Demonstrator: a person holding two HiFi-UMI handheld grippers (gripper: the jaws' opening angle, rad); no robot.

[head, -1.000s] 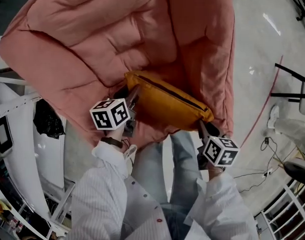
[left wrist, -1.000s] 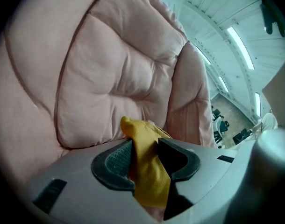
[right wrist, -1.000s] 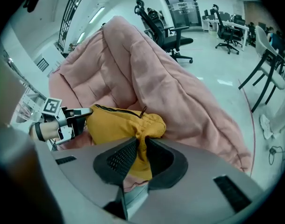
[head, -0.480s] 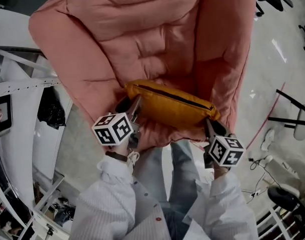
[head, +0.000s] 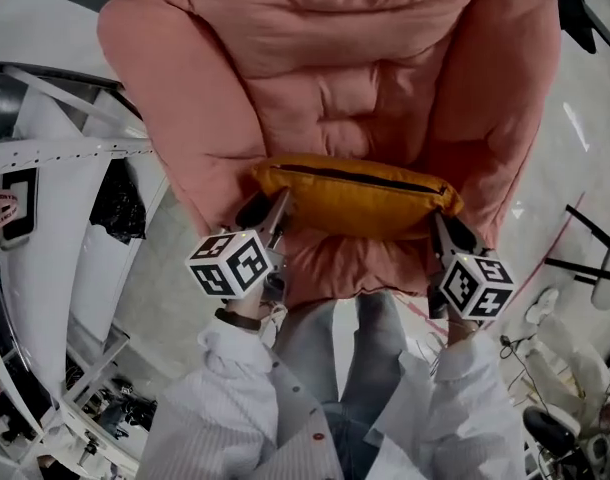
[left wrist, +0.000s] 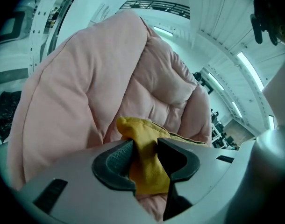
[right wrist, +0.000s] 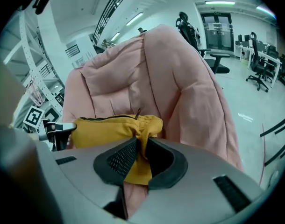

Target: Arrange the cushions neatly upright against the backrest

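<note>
A mustard-yellow cushion [head: 355, 196] with a dark zip along its top lies across the seat of a big padded pink armchair [head: 335, 78], in front of its backrest. My left gripper [head: 268, 206] pinches the cushion's left corner [left wrist: 138, 130], and its jaws are closing tighter on the fabric. My right gripper [head: 443, 226] is shut on the right corner [right wrist: 147, 125], with yellow fabric bunched between its pads. In the right gripper view the cushion [right wrist: 105, 132] stretches leftwards to the other gripper's fingers [right wrist: 58, 127]. The chair's backrest [left wrist: 166, 85] rises behind it.
A white metal frame [head: 55, 168] with a black bag [head: 115, 203] hanging in it stands close on the chair's left. The person's jeans-clad legs [head: 370, 358] are at the seat's front edge. Cables and chair bases [head: 555, 408] lie on the floor to the right.
The cushion, held at both corners throughout, has gone from slanting to level across the seat. The chair now appears square-on and both grippers have spread slightly apart.
</note>
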